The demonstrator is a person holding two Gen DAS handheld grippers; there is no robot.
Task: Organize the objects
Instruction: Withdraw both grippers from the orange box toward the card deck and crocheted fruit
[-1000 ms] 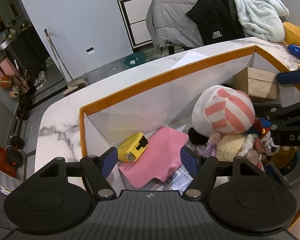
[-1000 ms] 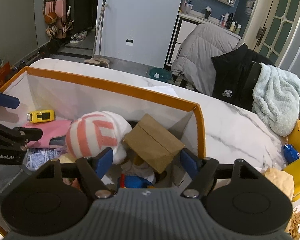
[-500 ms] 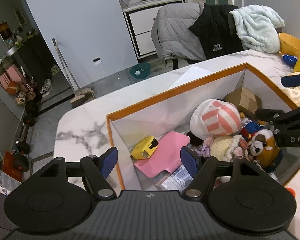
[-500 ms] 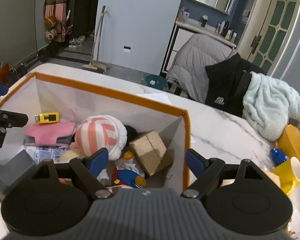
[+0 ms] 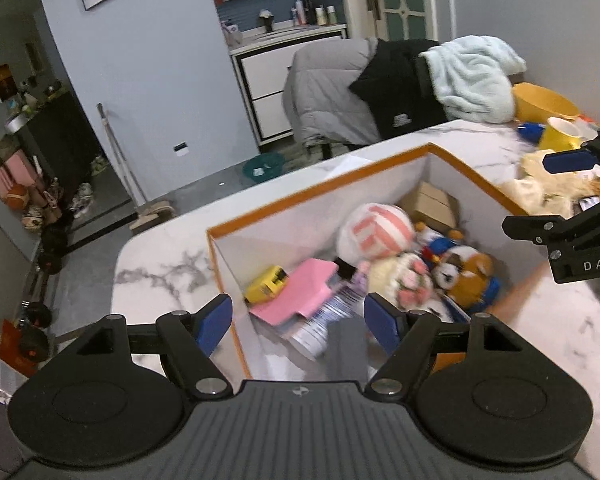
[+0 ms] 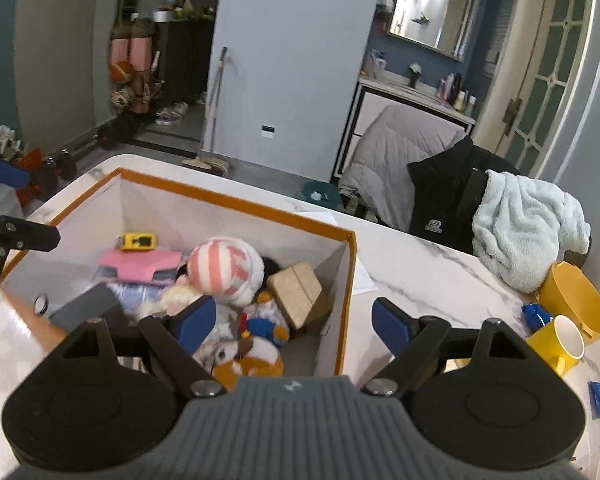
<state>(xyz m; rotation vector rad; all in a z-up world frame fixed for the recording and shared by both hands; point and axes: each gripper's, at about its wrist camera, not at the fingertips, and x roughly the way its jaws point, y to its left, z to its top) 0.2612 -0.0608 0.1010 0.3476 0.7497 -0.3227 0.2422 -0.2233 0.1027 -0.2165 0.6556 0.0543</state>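
Observation:
A white box with an orange rim (image 5: 320,196) (image 6: 236,202) stands on the marble table. It holds a pink-striped plush ball (image 5: 376,230) (image 6: 226,266), a yellow tape measure (image 5: 266,284) (image 6: 137,241), a pink flat item (image 5: 300,296) (image 6: 140,264), a cardboard box (image 5: 434,204) (image 6: 298,290), several plush toys (image 5: 466,272) (image 6: 252,344) and a printed packet (image 5: 328,320). My left gripper (image 5: 298,322) is open and empty above the box's left near corner. My right gripper (image 6: 292,322) is open and empty above the box's right side.
A yellow mug (image 6: 560,340) (image 5: 560,134), a yellow bowl (image 6: 576,300) and a blue packet (image 6: 538,316) sit on the table to the right. A chair with jackets and a light blue blanket (image 6: 524,228) stands behind the table. A sheet of paper (image 6: 364,276) lies behind the box.
Both grippers have risen and pulled back from the box, which now looks smaller and lower in both views. Both stay open and empty.

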